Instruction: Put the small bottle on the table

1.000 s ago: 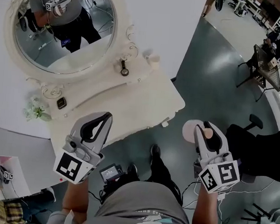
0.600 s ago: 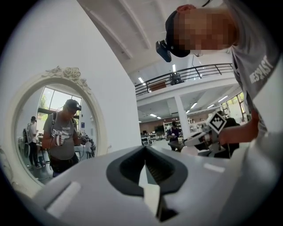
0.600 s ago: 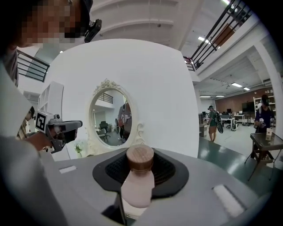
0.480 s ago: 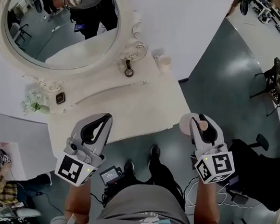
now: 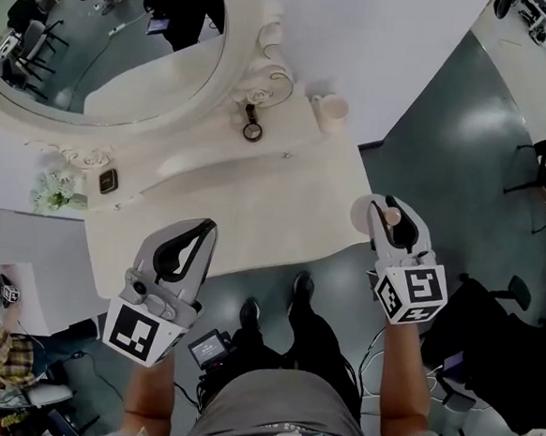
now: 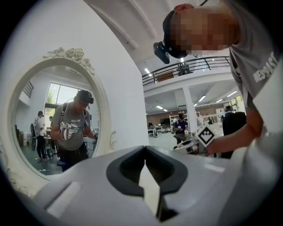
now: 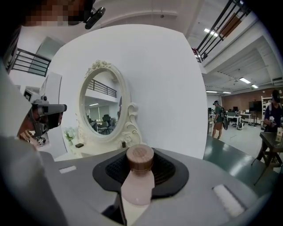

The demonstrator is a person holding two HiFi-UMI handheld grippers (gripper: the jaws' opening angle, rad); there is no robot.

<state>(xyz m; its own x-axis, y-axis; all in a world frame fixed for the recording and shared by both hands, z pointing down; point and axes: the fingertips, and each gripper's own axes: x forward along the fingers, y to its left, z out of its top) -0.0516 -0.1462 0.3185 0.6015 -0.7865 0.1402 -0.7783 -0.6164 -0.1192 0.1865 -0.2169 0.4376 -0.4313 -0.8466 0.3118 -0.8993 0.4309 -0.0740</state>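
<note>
The small bottle [image 7: 138, 178] is pale pink with a brown cap. It lies lengthwise between the jaws of my right gripper [image 7: 139, 170], which is shut on it. In the head view the right gripper [image 5: 387, 213] carries the bottle [image 5: 392, 215] above the floor, just off the right front corner of the white vanity table [image 5: 255, 206]. My left gripper [image 5: 208, 228] hangs over the table's front edge on the left. In the left gripper view its jaws [image 6: 145, 152] meet with nothing between them.
An oval mirror [image 5: 107, 49] in a carved white frame stands at the back of the table. On the tabletop are a small pale cup [image 5: 333, 107], a dark round item [image 5: 252, 131], a dark square item [image 5: 107, 181] and a sprig of flowers [image 5: 54, 190]. Dark green floor lies to the right.
Both grippers have moved toward the table. The right gripper with the bottle has come from over the floor to the table's right corner. The left now reaches over the front edge.
</note>
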